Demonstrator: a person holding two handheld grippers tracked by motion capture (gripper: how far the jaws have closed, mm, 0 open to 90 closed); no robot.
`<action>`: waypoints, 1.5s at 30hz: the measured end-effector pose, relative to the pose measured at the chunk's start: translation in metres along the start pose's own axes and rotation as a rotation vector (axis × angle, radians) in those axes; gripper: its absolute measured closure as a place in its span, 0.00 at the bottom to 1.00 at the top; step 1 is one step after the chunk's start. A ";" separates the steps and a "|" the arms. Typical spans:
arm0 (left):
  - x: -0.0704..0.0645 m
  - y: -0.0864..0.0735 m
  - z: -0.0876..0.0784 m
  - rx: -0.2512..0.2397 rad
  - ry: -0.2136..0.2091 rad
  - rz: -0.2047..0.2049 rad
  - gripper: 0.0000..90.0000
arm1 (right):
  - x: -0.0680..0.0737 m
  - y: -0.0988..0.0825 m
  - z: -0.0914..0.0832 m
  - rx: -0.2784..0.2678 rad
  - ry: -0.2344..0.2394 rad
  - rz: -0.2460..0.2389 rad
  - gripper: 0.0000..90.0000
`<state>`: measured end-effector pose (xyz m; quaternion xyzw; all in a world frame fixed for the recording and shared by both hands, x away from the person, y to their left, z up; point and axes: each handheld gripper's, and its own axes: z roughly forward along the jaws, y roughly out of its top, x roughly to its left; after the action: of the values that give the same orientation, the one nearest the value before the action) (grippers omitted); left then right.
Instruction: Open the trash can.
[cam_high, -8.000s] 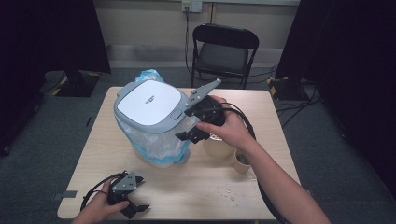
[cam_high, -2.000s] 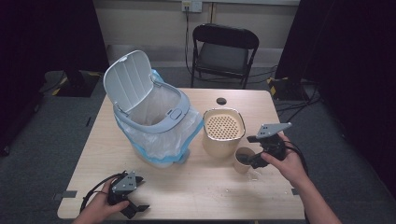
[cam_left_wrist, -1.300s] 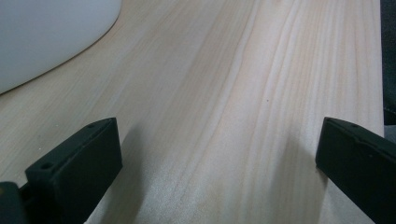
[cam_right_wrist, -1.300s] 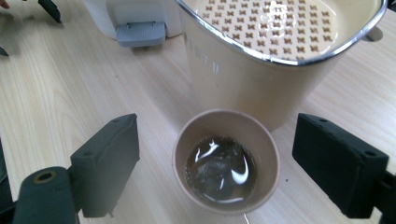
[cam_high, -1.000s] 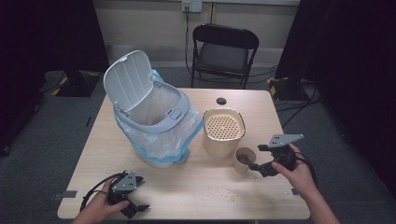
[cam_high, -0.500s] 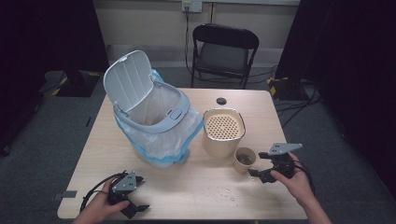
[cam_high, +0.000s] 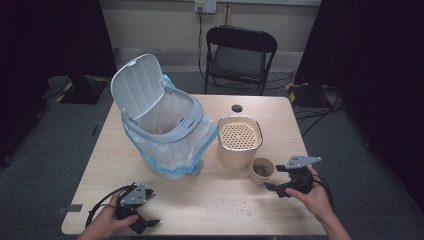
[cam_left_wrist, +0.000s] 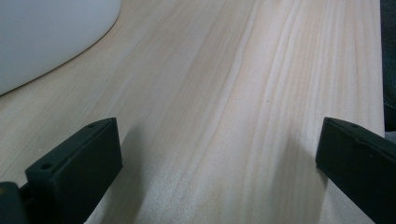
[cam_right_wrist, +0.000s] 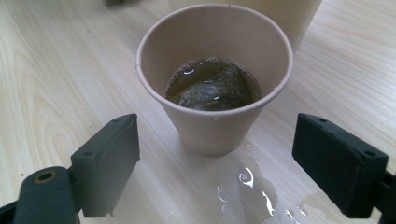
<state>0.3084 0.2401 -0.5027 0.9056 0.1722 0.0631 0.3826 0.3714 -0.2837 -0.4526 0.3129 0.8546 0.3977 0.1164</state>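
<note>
A beige perforated-lid container (cam_high: 239, 141) is standing just behind the paper cup (cam_right_wrist: 215, 77), a puddle (cam_right_wrist: 254, 191) lying before it. The cup is sitting upright on the worktop (cam_high: 210, 200), mouth up, between the right tool's (cam_right_wrist: 217, 156) open, empty jaws.

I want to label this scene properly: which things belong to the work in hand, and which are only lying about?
In use:
- paper cup, with wet tea bag
- right claw, open, facing the cup
- open bin

Lying about:
- beige strainer pot
- black cap
- chair
</note>
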 end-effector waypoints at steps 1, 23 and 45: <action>0.000 0.000 0.000 0.000 0.000 0.001 0.00 | 0.001 -0.002 0.002 -0.003 -0.004 0.005 0.16; 0.000 0.000 0.000 -0.002 0.002 0.001 0.00 | 0.003 -0.002 0.019 -0.008 -0.010 -0.015 0.17; 0.000 0.000 0.001 -0.005 -0.004 0.003 0.00 | 0.004 0.006 0.033 -0.043 -0.002 -0.011 0.21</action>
<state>0.3090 0.2398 -0.5031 0.9050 0.1697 0.0625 0.3851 0.3860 -0.2579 -0.4695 0.3059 0.8475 0.4152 0.1259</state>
